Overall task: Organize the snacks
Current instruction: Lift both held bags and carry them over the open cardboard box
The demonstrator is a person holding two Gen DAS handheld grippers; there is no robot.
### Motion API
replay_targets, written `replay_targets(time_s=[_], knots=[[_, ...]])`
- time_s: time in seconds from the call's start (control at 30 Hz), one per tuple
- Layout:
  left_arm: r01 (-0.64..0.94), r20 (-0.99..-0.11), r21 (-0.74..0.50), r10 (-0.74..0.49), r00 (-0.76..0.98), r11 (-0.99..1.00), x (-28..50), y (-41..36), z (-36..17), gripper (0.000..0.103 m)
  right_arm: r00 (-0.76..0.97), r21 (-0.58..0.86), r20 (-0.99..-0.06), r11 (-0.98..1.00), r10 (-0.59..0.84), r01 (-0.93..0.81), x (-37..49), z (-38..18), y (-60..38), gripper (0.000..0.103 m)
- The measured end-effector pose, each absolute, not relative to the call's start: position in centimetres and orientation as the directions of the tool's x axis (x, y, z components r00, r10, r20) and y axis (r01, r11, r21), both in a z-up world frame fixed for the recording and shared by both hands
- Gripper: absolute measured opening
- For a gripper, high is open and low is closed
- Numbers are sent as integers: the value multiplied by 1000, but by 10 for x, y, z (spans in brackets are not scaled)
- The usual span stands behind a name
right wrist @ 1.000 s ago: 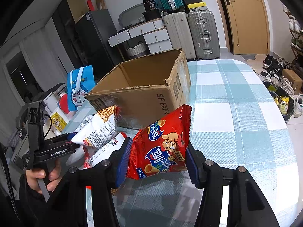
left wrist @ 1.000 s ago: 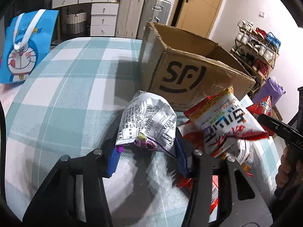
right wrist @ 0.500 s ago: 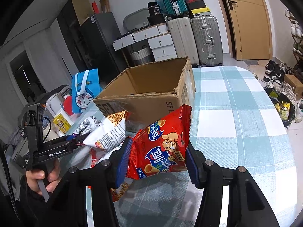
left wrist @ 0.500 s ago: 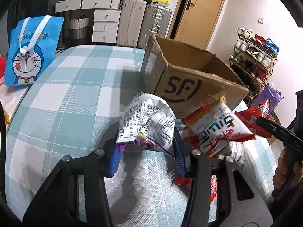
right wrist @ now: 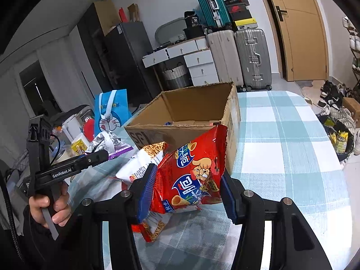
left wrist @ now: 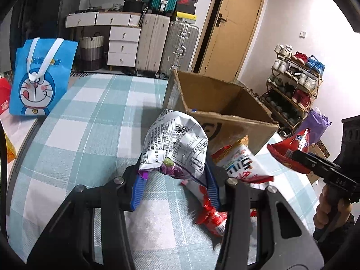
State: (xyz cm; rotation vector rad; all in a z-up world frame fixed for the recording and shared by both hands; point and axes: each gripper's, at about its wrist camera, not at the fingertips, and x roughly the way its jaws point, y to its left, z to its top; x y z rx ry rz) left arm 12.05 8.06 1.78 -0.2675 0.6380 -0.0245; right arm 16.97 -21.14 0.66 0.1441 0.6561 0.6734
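Glossy crinkled foil on the red snack bag (right wrist: 191,175); matt, rough-edged corrugated cardboard box (right wrist: 191,103) (torn rim); woven checked cloth covers the counter (right wrist: 281,157).

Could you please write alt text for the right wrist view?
The right gripper holds a red snack bag above a checked tablecloth, just before an open cardboard box. At left, the left gripper holds a silver bag.

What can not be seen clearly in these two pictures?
- Floor of the cardboard box: both views, hidden by its walls.
- Front of the silver snack bag: left wrist view shows only its printed back.
- Packets on the table: right wrist view, covered by the red snack bag.
- Right gripper: cut off by the left view's edge.
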Motion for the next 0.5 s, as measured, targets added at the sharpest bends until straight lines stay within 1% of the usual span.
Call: replay_targets(time_s=[0.5], knots=[[-21,-536,-248,-119,836,968,110,63,52,43,600,342,-476,764,643,-547,165,20,-212,54]])
